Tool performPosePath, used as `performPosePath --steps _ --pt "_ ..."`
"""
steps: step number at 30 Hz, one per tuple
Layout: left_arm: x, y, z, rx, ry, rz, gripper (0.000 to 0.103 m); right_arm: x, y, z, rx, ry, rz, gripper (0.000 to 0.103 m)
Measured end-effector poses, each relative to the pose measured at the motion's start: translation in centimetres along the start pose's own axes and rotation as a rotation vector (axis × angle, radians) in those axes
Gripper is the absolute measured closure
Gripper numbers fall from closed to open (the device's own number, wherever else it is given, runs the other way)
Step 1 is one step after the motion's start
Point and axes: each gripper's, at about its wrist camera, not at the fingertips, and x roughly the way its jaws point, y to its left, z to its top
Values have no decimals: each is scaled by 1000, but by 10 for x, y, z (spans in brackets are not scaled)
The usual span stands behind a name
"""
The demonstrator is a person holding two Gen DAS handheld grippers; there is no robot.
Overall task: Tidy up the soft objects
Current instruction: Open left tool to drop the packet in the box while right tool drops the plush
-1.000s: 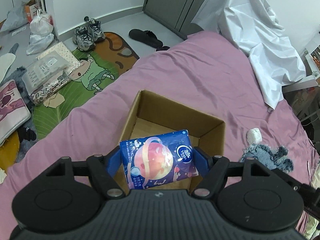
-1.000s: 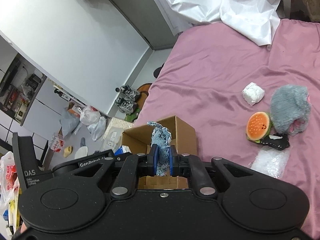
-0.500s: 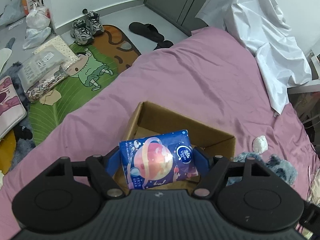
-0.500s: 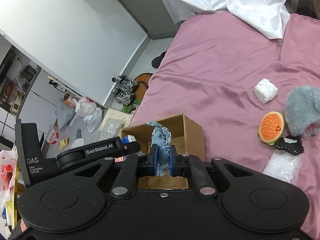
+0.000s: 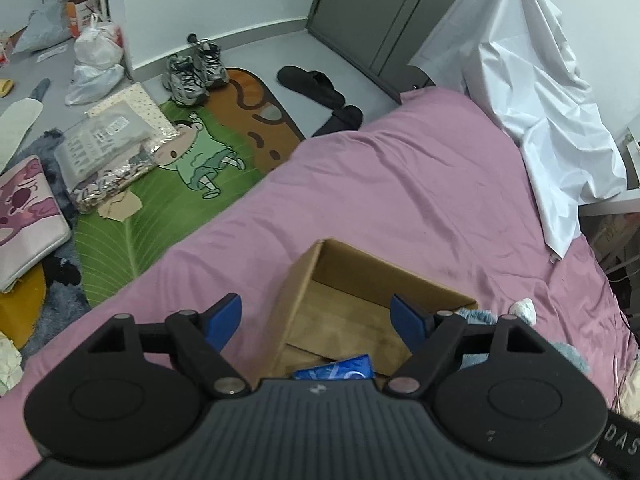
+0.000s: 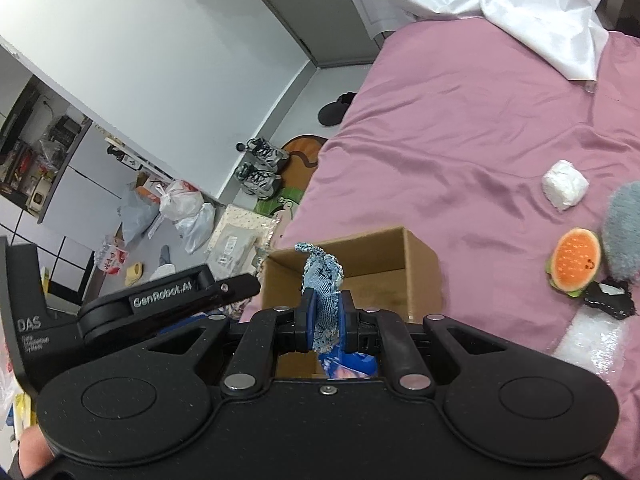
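An open cardboard box [image 5: 384, 280] [image 6: 420, 260] sits on the pink bed. My left gripper [image 5: 318, 314] hovers over its near left side, jaws opening, nothing between them. The blue tissue pack [image 5: 334, 369] [image 6: 352, 364] lies in the box bottom, mostly hidden by the gripper body. My right gripper [image 6: 325, 314] is shut on a blue-grey knitted cloth [image 6: 322, 280] that sticks up above the pads, just before the box. The left gripper's body [image 6: 176, 292] shows at the left of the right wrist view.
On the bed right of the box lie a white wad [image 6: 565, 185], an orange burger plush [image 6: 576, 264], a grey fuzzy plush [image 6: 624, 232], a black item [image 6: 608, 300] and a clear bag [image 6: 592, 340]. A white sheet [image 5: 540, 92] drapes at the bed's far end. The floor left holds shoes, bags and mats.
My left jaws have spread and let go of the blue tissue pack, which now lies in the box. The right gripper has drifted closer to the box with the cloth still pinched.
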Motion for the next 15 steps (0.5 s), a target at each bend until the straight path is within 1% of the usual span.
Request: performPosePath --steps 2,3,4,5,6,8,9,10,11,15 --pt "-5 5 1 -2 -8 6 22 2 4 1 4 1 28 90" --pt "-8 7 2 0 -14 9 21 3 6 2 7 2 45 88" --pt "-11 7 2 2 -18 13 17 5 8 2 11 6 63 83" --pt "-13 9 3 2 -21 16 14 9 8 3 21 18 66 76" --pt "-15 10 3 0 -21 20 13 10 9 3 30 29 61 70" --pt "-18 12 4 -2 -21 26 12 8 8 2 36 25 51 52" --pt "-19 12 3 2 -22 29 12 5 7 1 32 16 50 48" --pt "-21 11 2 9 -24 32 12 1 6 0 31 6 47 41" --pt "-22 10 1 16 -26 34 12 -2 4 -1 33 -1 44 36" --pt "-24 3 -4 34 -27 37 12 -14 -6 -2 38 -21 13 27"
